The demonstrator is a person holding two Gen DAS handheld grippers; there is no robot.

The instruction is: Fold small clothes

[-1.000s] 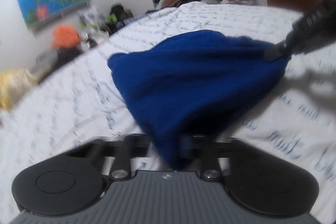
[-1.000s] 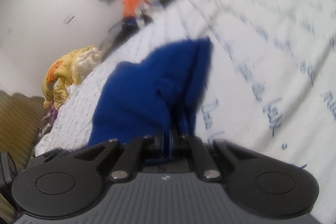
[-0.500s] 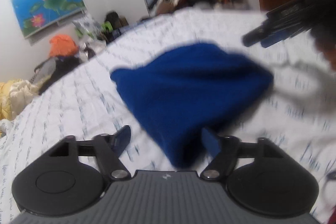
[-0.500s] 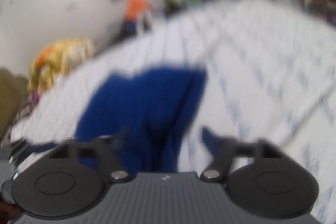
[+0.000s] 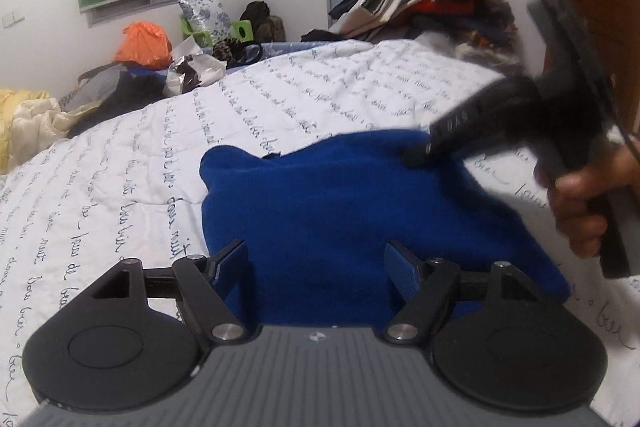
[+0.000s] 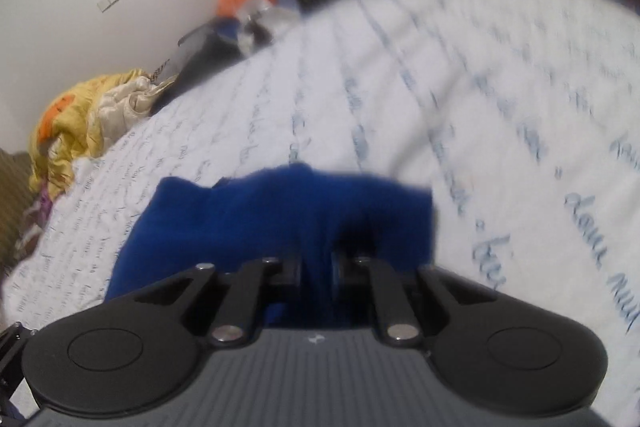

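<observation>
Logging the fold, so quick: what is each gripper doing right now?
Left gripper: open, holding nothing, jaws spread over the blue garment.
Right gripper: closing on a pinch of the blue garment.

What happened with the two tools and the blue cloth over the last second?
The left gripper let go of the blue fleece cloth and now stands open over it. The right gripper released, shifted along the edge, and its fingers are closing on a fold. The cloth stays on the white script-printed bedspread.
</observation>
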